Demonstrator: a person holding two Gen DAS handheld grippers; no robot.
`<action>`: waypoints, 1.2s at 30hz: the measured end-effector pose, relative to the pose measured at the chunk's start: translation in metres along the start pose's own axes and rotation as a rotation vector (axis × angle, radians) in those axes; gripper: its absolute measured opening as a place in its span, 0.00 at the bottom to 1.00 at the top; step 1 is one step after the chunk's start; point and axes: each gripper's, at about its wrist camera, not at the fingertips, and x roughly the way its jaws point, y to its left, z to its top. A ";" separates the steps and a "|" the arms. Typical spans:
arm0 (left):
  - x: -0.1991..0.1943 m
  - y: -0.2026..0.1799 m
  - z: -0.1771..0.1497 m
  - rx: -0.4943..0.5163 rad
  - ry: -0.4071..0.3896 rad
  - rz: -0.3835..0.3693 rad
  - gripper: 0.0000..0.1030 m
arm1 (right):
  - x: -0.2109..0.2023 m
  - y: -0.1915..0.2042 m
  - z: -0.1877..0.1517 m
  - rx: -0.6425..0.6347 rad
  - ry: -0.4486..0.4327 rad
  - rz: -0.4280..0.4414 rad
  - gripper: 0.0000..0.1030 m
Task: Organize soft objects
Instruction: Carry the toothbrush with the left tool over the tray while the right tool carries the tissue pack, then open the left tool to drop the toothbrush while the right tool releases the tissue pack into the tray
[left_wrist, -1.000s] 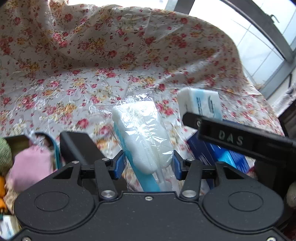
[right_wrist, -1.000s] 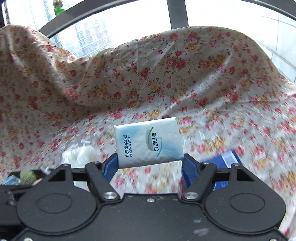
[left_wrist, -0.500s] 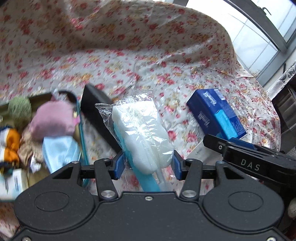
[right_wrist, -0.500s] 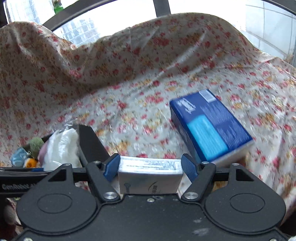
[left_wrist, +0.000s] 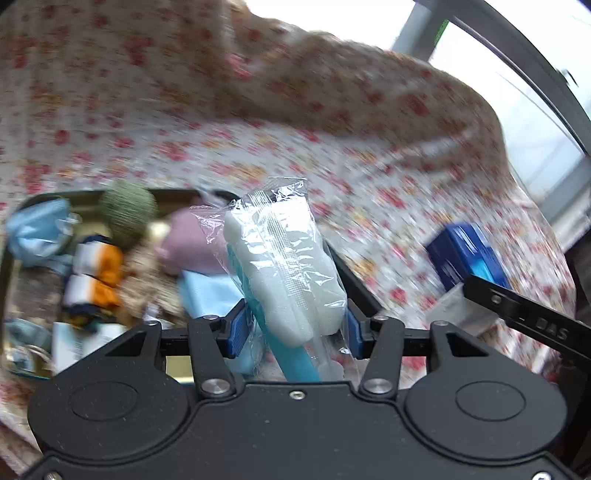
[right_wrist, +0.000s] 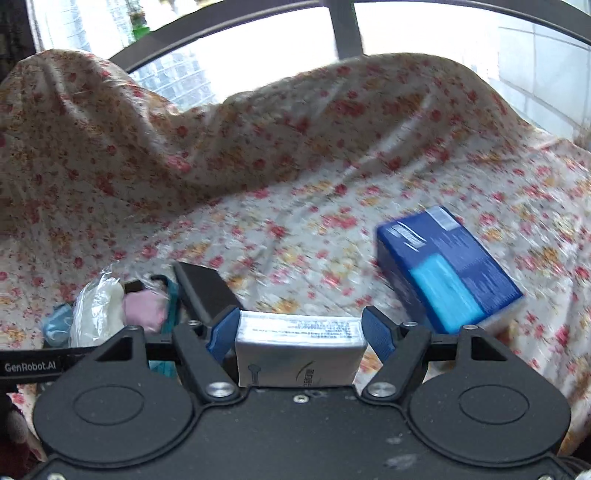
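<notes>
Black grippers (left_wrist: 293, 328) — blue-padded jaws

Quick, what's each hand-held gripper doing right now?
Left hand-held gripper: closed on the plastic-wrapped sponge brush.
Right hand-held gripper: closed on the tissue pack.

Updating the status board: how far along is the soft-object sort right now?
Done: the tray already holds a green ball, a pink pouch and other soft items. In hand: the left gripper is shut on a wrapped sponge brush, and the right gripper is shut on a tissue pack. Left: the blue box lies on the floral cloth.
</notes>
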 end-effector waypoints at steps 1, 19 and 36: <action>-0.004 0.009 0.004 -0.012 -0.015 0.015 0.49 | 0.001 0.006 0.003 -0.010 -0.004 0.008 0.70; -0.019 0.131 0.024 -0.194 -0.098 0.293 0.55 | 0.038 0.173 0.035 -0.229 0.019 0.320 0.73; 0.005 0.127 0.019 -0.211 -0.070 0.329 0.77 | 0.047 0.127 0.013 -0.116 0.067 0.235 0.83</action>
